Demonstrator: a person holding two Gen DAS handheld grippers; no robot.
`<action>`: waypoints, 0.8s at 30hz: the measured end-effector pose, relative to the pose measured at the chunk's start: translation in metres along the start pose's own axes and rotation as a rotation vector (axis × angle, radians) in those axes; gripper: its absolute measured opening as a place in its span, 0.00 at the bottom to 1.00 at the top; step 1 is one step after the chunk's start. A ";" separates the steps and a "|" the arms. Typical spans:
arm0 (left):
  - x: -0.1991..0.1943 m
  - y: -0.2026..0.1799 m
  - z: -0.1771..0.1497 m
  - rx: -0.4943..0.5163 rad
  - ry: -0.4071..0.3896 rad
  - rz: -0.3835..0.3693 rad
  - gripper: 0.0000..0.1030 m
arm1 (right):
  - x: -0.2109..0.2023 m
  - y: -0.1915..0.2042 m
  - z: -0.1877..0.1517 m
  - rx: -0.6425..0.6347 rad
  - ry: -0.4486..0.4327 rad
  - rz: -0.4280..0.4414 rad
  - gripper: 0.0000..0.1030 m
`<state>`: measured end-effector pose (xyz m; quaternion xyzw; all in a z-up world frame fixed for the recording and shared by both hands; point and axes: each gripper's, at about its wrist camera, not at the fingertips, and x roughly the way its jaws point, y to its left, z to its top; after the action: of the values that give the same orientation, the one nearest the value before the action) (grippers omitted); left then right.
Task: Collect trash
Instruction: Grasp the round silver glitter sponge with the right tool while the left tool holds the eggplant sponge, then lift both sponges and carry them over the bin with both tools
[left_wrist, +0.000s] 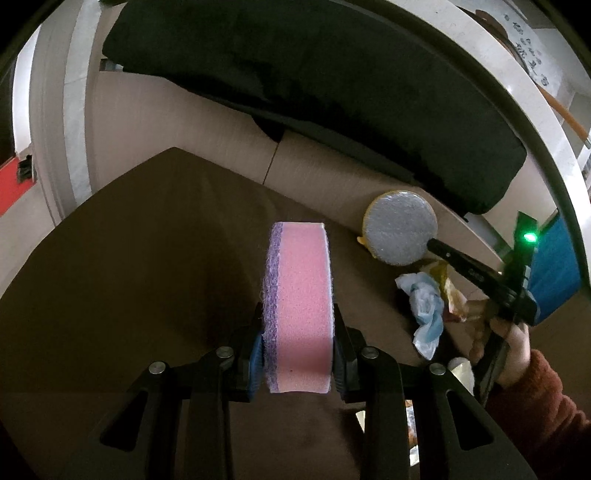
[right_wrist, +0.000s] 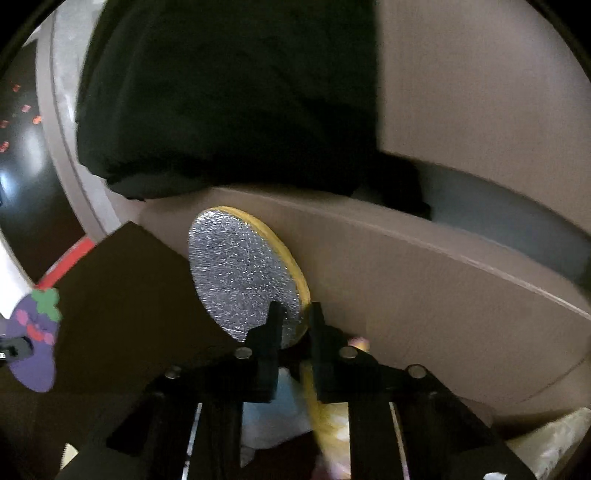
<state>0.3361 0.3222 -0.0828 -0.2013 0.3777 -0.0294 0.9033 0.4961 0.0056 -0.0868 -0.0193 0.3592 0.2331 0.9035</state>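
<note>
Sponge (left_wrist: 301, 306), pink with a purple scouring edge, is standing on its side at the centre of the left wrist view, and the left gripper (left_wrist: 299, 354) is pinching it between its two pads above a dark brown flap (left_wrist: 147, 258) of a cardboard box (left_wrist: 207, 122). Further right in that view, a round scrubbing pad (left_wrist: 400, 227), silver-faced with a yellow rim, is leaning against the pale box wall, and the right gripper (left_wrist: 434, 245) is reaching in from the right edge to clamp it, with a hand (left_wrist: 511, 345) in a rust-red sleeve (left_wrist: 543, 402) gripping the tool. Crumpled pale blue plastic (left_wrist: 424, 306) is lying just below the pad, beside some yellowish wrappers (left_wrist: 452, 291). A black cushion (left_wrist: 314, 85) is filling the upper part of the frame. In the right wrist view, a purple grape-shaped cutout (right_wrist: 35, 343) is showing at the left edge, and at the centre the right gripper's jaws are sitting narrow, closed on the lower rim of the pad.
</note>
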 end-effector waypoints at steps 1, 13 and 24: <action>-0.001 0.000 0.000 -0.003 -0.005 0.004 0.30 | -0.005 0.009 0.000 -0.024 -0.008 0.031 0.07; -0.014 0.002 -0.001 -0.035 -0.012 -0.019 0.30 | -0.068 0.069 -0.019 -0.159 -0.021 0.160 0.10; -0.008 0.007 -0.004 -0.034 0.015 -0.024 0.30 | 0.001 -0.004 -0.013 0.000 0.128 0.063 0.33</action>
<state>0.3264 0.3292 -0.0828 -0.2208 0.3826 -0.0355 0.8964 0.4901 -0.0008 -0.0974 -0.0229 0.4164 0.2600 0.8709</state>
